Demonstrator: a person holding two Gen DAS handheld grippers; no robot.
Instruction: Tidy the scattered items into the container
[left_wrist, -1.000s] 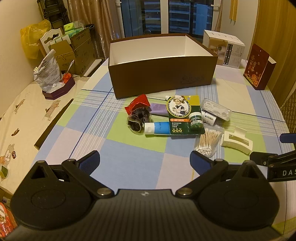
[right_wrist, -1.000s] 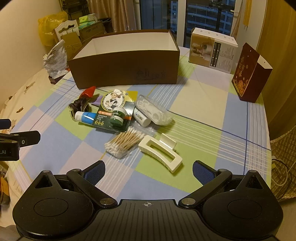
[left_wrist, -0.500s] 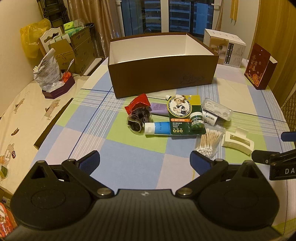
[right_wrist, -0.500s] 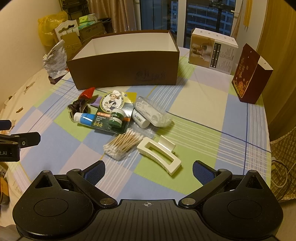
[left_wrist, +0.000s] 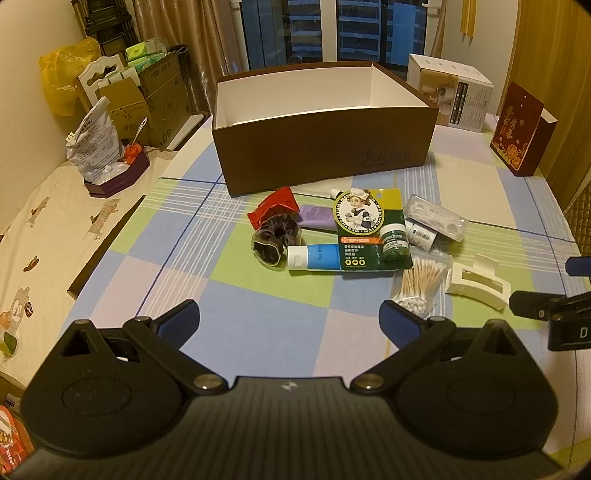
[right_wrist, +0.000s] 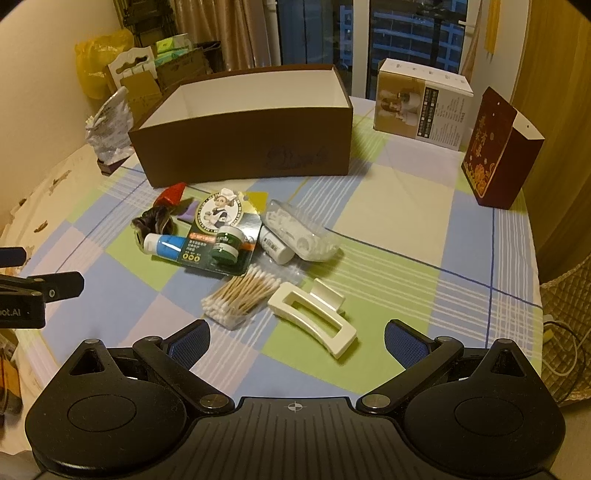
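Note:
A brown box (left_wrist: 321, 155) (right_wrist: 243, 147) with a white inside stands open at the back of the checked tablecloth. In front of it lie a red packet (left_wrist: 275, 208), a dark scrunchie (left_wrist: 275, 240), a blue tube (left_wrist: 314, 257), a green carded jar (left_wrist: 371, 229) (right_wrist: 225, 236), a clear case (right_wrist: 299, 232), cotton swabs (left_wrist: 421, 284) (right_wrist: 240, 299) and a white hair claw (left_wrist: 476, 282) (right_wrist: 314, 314). My left gripper (left_wrist: 290, 325) is open, short of the pile. My right gripper (right_wrist: 297, 339) is open, just short of the hair claw.
A white printed carton (right_wrist: 421, 103) and a dark red gift box (right_wrist: 498, 147) stand at the back right. Left of the table lie a crumpled bag in a purple tray (left_wrist: 107, 162), cardboard boxes (left_wrist: 147, 96) and a yellow bag (left_wrist: 66, 81). The table edge drops at right.
Both grippers have eased forward a little toward the pile; the hair claw now sits closer between the right fingers. Nothing on the table has moved.

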